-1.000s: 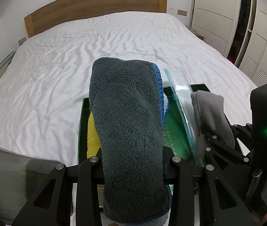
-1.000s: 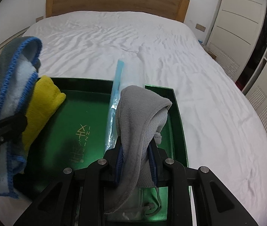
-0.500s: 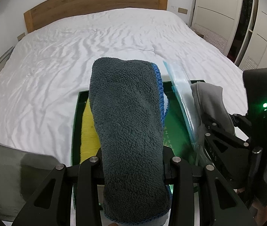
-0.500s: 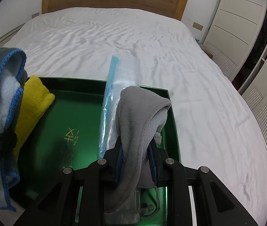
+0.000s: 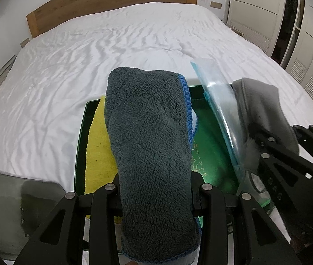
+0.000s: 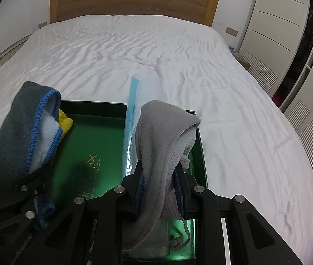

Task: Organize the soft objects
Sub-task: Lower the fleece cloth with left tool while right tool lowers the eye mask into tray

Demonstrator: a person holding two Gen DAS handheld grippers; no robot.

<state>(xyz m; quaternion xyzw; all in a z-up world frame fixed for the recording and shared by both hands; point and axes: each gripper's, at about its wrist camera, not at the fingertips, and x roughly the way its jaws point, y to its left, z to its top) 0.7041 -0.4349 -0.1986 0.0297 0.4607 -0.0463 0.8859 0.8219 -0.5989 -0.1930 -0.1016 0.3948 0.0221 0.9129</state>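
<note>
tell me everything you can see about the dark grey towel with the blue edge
The dark grey towel is thick, fluffy fleece, trimmed with bright blue stitching, with a pale blue-white inner face showing in the right wrist view. It is folded over and stands up from the left gripper, whose jaws are clamped on it. It is held above the green tray, over the yellow cloth lying there. Its lower end hangs below the jaws.

grey garment [image 6: 163,145] in right claw [image 6: 159,190]

Fluffy fleece towel [image 5: 152,145], glossy green tray [image 6: 103,137], clear plastic bag [image 5: 222,101]
</note>
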